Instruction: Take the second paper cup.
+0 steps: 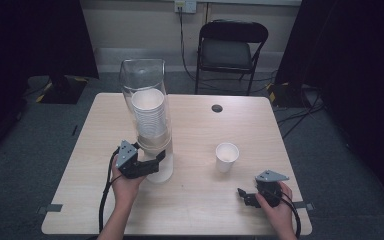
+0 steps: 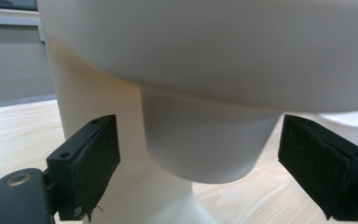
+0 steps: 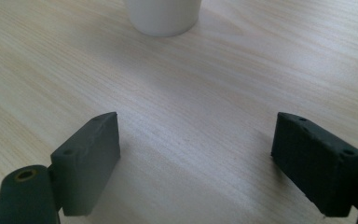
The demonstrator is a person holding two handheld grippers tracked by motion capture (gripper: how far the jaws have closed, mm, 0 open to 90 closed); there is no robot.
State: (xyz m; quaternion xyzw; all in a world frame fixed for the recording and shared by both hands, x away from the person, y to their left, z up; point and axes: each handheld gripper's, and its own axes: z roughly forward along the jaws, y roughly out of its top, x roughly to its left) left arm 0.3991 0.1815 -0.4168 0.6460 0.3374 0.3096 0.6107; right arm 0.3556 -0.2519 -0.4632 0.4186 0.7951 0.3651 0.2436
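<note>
A tall clear cup dispenser [image 1: 147,115] stands on the left half of the wooden table [image 1: 200,210], holding a stack of white paper cups [image 1: 149,112]. My left gripper [image 1: 156,164] reaches in at its base. In the left gripper view the lowest cup [image 2: 205,140] hangs below the dispenser's white collar [image 2: 214,46], and my left gripper [image 2: 205,151] stands open around it, with a gap between each pad and the cup wall. A single white cup [image 1: 227,156] stands upright right of centre. My right gripper [image 1: 243,195] rests open near the front edge, with that cup [image 3: 163,16] ahead of its jaws.
A small round black cable port [image 1: 217,108] sits in the table's far middle. A black folding chair [image 1: 232,50] stands beyond the table by the wall. Dark curtains hang on both sides.
</note>
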